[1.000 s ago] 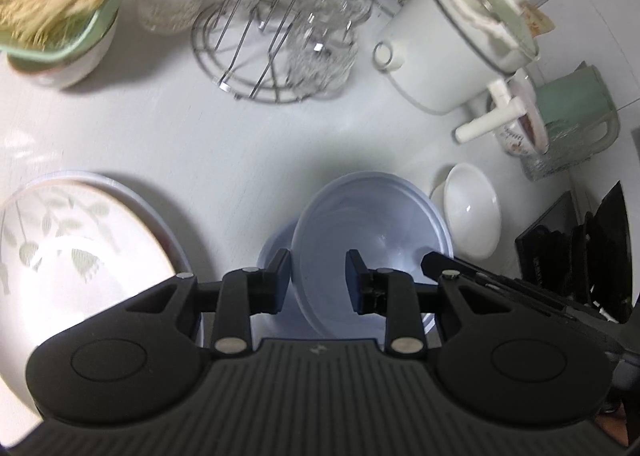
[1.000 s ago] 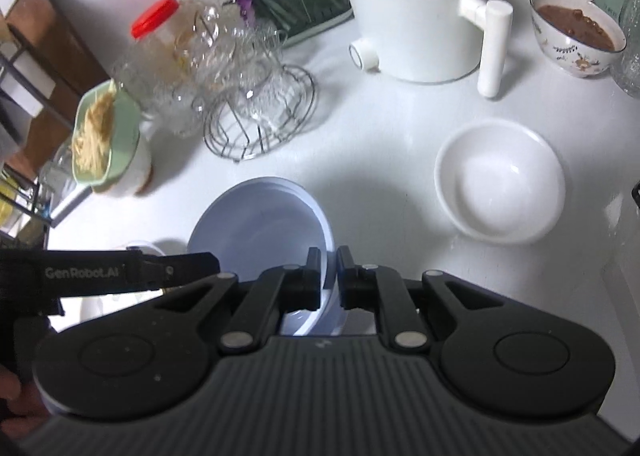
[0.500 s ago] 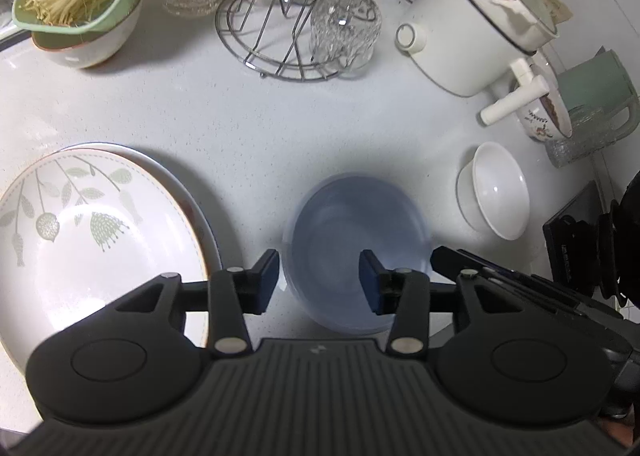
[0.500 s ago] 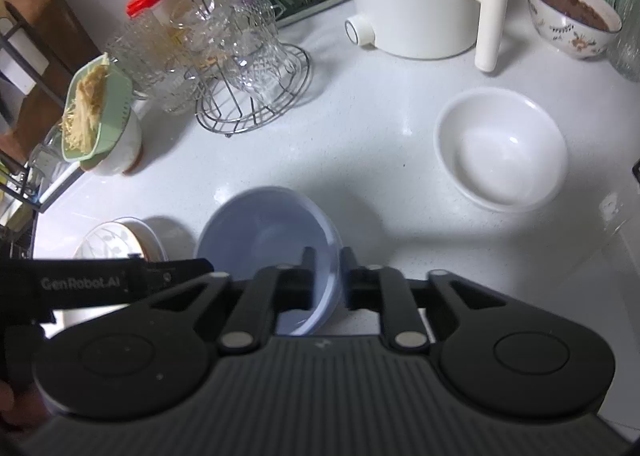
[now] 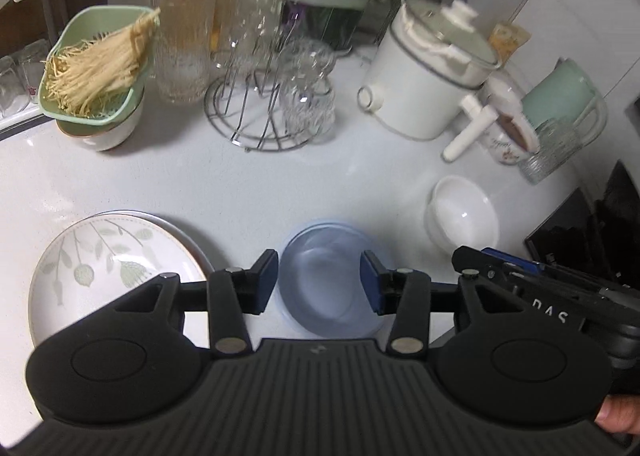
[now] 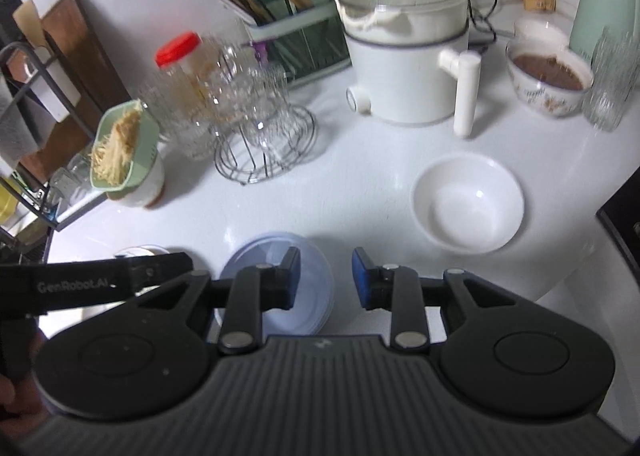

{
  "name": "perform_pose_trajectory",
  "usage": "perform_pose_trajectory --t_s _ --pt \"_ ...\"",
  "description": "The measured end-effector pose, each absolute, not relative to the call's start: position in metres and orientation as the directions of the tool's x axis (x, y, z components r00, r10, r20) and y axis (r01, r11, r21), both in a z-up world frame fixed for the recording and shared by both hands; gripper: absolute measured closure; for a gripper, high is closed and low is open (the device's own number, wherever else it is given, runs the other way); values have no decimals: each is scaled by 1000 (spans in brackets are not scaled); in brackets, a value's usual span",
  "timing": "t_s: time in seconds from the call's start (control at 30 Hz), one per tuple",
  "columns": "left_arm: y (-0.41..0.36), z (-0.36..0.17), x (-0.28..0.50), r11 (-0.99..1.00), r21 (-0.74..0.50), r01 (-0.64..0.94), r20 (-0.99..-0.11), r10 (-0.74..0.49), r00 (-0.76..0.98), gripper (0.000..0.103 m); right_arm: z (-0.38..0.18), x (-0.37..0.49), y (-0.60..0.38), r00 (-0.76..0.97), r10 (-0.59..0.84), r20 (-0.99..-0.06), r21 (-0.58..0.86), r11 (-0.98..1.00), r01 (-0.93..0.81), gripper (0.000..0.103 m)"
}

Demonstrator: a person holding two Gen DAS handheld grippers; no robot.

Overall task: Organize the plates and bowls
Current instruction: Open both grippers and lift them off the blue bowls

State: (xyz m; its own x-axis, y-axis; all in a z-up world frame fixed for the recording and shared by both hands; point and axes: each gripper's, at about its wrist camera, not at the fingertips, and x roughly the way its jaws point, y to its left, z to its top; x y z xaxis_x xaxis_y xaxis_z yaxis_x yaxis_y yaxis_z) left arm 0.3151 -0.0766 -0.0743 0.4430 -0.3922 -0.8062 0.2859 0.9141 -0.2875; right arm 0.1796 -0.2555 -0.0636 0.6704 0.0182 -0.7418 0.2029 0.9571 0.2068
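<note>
Both claws, left (image 5: 319,282) and right (image 6: 326,278), released the blue bowl (image 5: 330,280) and lifted away.

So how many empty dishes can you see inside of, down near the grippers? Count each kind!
Blue bowl: 1 (more may be nested under it, cannot tell)
White bowl: 1
Leaf-patterned plate: 1
Total: 3

A home kitchen. On a white counter (image 6: 360,183), an electric cooking pot (image 6: 404,67) stands at one o'clock, a chopstick holder (image 6: 296,39) at twelve, a wire glass rack (image 6: 264,143) at eleven, and a colander of noodles (image 5: 96,67) at ten.
</note>
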Motion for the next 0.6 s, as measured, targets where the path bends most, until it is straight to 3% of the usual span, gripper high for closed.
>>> perform_pose_trajectory --t_s 0.6 --pt "-91 -59 283 916 -268 299 -775 -389 498 52 -47 139 -270 762 -22 -647 209 956 205 71"
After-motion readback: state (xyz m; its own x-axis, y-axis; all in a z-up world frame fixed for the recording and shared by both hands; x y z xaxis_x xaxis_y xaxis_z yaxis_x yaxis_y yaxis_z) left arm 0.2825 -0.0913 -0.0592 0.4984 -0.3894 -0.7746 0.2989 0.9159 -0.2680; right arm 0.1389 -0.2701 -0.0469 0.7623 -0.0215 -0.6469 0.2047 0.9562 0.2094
